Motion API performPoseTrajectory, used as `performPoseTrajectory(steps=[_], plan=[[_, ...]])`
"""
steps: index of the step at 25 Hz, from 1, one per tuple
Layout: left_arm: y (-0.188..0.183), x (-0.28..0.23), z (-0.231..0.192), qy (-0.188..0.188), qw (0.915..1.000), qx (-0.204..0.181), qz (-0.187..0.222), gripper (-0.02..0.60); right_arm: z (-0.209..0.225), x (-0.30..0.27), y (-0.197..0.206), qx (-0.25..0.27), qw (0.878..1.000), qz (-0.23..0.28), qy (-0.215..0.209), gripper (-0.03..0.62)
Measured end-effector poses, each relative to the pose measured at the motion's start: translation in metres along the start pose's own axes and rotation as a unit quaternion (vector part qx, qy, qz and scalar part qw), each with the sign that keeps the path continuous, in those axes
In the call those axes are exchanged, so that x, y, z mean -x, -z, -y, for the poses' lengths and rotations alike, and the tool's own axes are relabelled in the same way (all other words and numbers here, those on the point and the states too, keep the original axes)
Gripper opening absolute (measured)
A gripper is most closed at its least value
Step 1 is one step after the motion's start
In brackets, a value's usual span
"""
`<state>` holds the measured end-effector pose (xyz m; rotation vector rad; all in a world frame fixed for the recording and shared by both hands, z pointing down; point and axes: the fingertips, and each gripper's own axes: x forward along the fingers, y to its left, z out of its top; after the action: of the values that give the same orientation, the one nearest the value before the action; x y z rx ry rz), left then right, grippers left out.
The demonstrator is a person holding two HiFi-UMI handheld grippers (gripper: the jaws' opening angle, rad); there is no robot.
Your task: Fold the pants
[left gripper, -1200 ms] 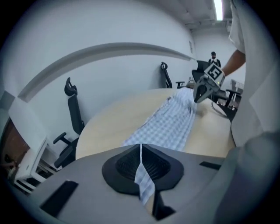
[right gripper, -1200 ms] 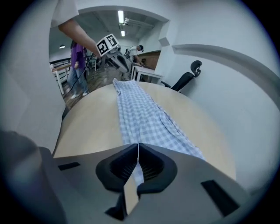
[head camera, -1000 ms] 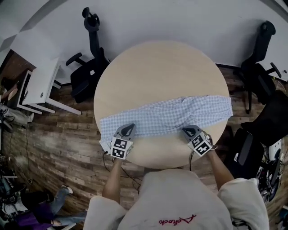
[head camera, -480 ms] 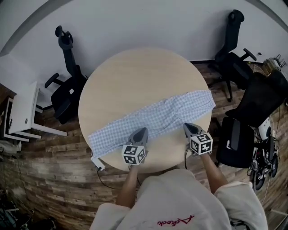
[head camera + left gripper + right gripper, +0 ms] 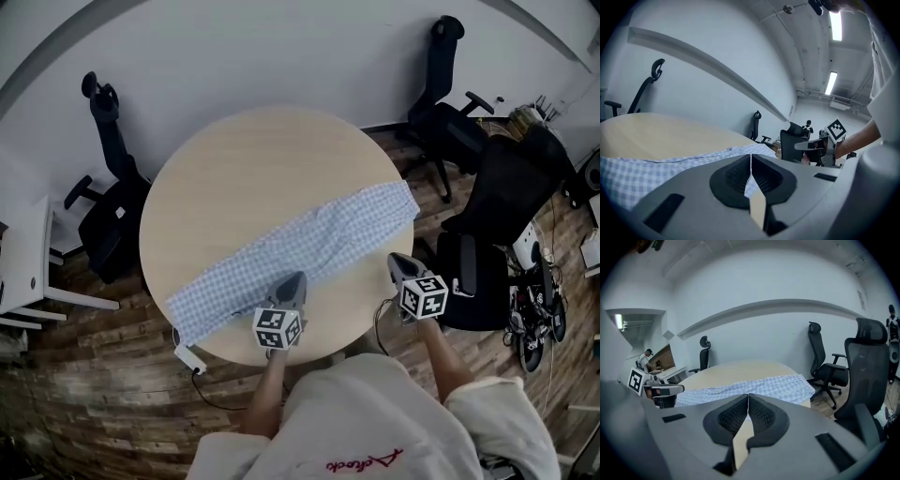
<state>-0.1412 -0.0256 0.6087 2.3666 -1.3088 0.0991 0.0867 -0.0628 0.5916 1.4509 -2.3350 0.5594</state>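
Left gripper (image 5: pixel 292 284) shifted right along pants (image 5: pixel 281 253), right gripper (image 5: pixel 400 263) off them, fingers (image 5: pixel 736 176) closed, hem hidden past table (image 5: pixel 253 159)

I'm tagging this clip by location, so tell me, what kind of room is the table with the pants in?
Most likely an office or meeting room: a round wooden table, black swivel office chairs around it, and a white desk off to one side.
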Motion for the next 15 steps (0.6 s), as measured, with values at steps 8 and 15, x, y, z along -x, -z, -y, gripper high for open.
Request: performPoseTrajectory(steps=[8,15], plan=[[-0.002,-0.037,0.027,0.005,0.9995,-0.026,-0.016,0.037,0.051,0.002,-0.005,0.018,1.000,0.005,0.012,0.031],[-0.008,-0.096,0.058,-0.020,0.9978,-0.048,-0.042,0.037,0.127,-0.018,-0.001,0.002,1.000,0.002,-0.004,0.031]])
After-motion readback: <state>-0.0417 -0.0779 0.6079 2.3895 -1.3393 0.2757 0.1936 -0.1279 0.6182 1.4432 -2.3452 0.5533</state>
